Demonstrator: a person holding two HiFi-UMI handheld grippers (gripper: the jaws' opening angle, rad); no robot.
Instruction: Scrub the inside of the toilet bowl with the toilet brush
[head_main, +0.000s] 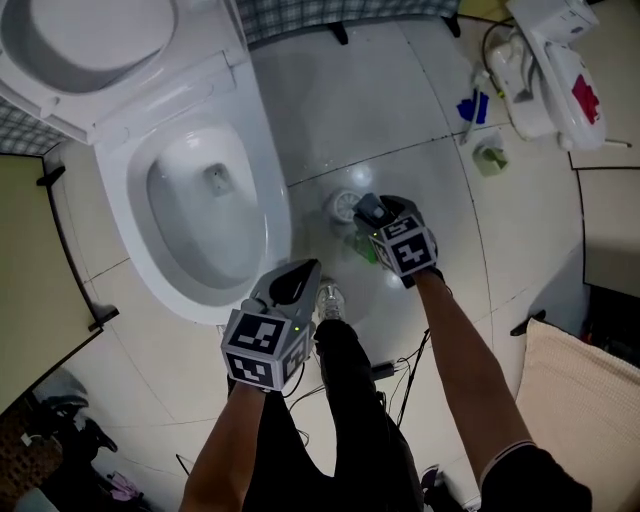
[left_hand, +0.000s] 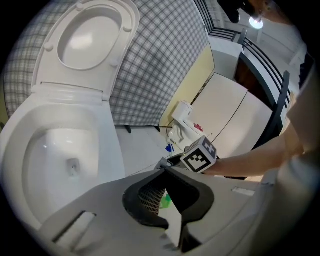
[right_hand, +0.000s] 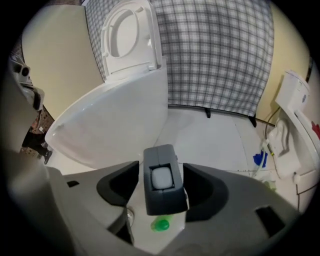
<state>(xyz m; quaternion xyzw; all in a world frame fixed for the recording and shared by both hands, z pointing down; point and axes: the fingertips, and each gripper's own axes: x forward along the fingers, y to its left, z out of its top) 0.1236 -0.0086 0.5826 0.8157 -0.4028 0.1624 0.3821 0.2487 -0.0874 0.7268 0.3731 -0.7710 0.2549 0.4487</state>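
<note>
The white toilet (head_main: 272, 228) stands at the upper left with its lid (head_main: 85, 45) up and its bowl bare. A dark grey brush handle (right_hand: 161, 182) with a pale square top rises between the jaws of my right gripper (right_hand: 161, 172). The jaws stand open, with a gap on each side of the handle. A green part (right_hand: 161, 225) shows on the floor under it. In the head view the right gripper (head_main: 375, 222) hovers over the handle (head_main: 370, 208), right of the toilet. My left gripper (head_main: 298, 280) is open and holds nothing, beside the bowl's front.
A round floor drain (head_main: 345, 205) lies just beyond the right gripper. A white appliance (head_main: 550, 70), a blue item (head_main: 472, 105) and a small greenish item (head_main: 490, 155) sit at the far right. Cables (head_main: 400, 372) trail by my leg. A plaid curtain (right_hand: 220, 55) backs the toilet.
</note>
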